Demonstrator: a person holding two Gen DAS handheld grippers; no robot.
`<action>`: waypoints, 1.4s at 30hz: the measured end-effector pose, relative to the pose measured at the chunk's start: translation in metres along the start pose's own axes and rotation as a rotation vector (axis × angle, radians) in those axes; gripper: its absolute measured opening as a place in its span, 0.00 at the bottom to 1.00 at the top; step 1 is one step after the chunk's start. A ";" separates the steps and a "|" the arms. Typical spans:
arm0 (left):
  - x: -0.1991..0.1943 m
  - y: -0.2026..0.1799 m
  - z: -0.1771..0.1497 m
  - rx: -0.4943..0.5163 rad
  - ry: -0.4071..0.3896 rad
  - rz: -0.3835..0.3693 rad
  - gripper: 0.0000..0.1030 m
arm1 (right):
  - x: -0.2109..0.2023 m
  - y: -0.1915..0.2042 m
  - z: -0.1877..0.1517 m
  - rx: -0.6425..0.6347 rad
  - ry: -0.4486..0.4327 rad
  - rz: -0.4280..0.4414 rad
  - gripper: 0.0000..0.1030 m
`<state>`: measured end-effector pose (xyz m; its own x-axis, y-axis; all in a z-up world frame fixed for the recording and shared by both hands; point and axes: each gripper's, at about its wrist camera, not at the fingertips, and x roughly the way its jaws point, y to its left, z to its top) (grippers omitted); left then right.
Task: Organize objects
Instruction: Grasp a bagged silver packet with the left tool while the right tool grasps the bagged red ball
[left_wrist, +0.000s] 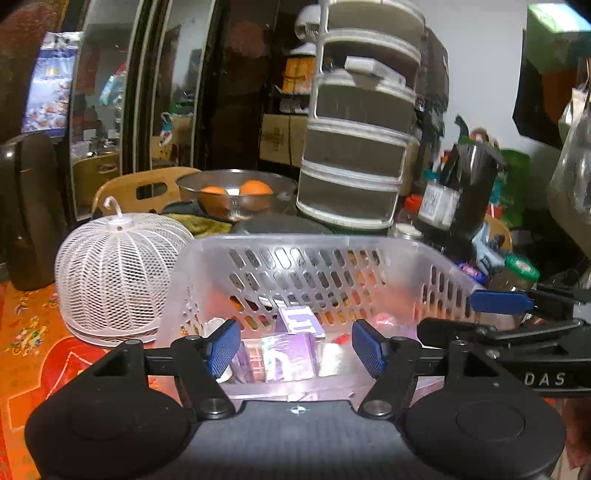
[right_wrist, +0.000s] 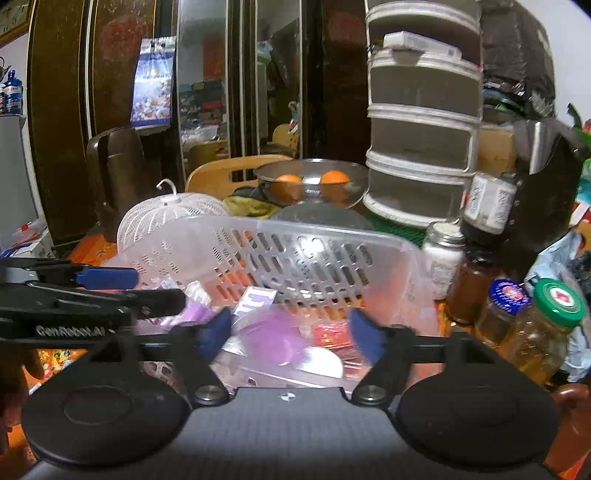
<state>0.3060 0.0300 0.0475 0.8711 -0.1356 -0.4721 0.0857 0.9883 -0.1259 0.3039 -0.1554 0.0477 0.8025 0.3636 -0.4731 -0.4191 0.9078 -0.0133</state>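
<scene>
Translucent plastic fills the middle of both views: a perforated basket (left_wrist: 306, 266) stands on the orange patterned tablecloth (left_wrist: 26, 332), and both your grippers sit at its near rim. Your left gripper (left_wrist: 295, 349) has its blue-padded fingers spread wide with nothing between them, poised over a shiny purple box (left_wrist: 280, 356) lying on the basket floor; a second purple box (left_wrist: 301, 319) with white lettering leans just behind it. Your right gripper (right_wrist: 290, 334) is likewise spread apart and holding nothing, above a purple packet (right_wrist: 269, 339), a red packet (right_wrist: 330, 334) and a white round object (right_wrist: 321, 362) in the same basket (right_wrist: 295, 247); this view is motion-blurred, so finer detail is lost.

To the basket's left stands a white mesh food cover (left_wrist: 118, 280). Behind it, a glass bowl (left_wrist: 236, 194) holds two oranges (left_wrist: 255, 188), beside a tall stack of round tiered containers (left_wrist: 358, 147). On the right, jars crowd near the basket wall, among them a green-lidded jar (right_wrist: 543, 332) and a blue-lidded jar (right_wrist: 506, 306).
</scene>
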 end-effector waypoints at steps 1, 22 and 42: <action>-0.007 -0.001 -0.001 -0.004 -0.012 -0.012 0.75 | -0.004 -0.001 -0.001 0.003 -0.004 -0.003 0.81; -0.101 -0.009 -0.152 0.027 0.034 -0.018 0.97 | -0.064 0.016 -0.141 0.071 0.027 0.122 0.98; -0.101 -0.017 -0.169 0.051 0.129 -0.056 0.59 | -0.053 0.038 -0.153 -0.015 0.056 0.117 0.48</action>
<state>0.1349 0.0155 -0.0503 0.7951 -0.1954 -0.5742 0.1599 0.9807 -0.1122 0.1799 -0.1724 -0.0627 0.7230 0.4537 -0.5209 -0.5147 0.8568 0.0318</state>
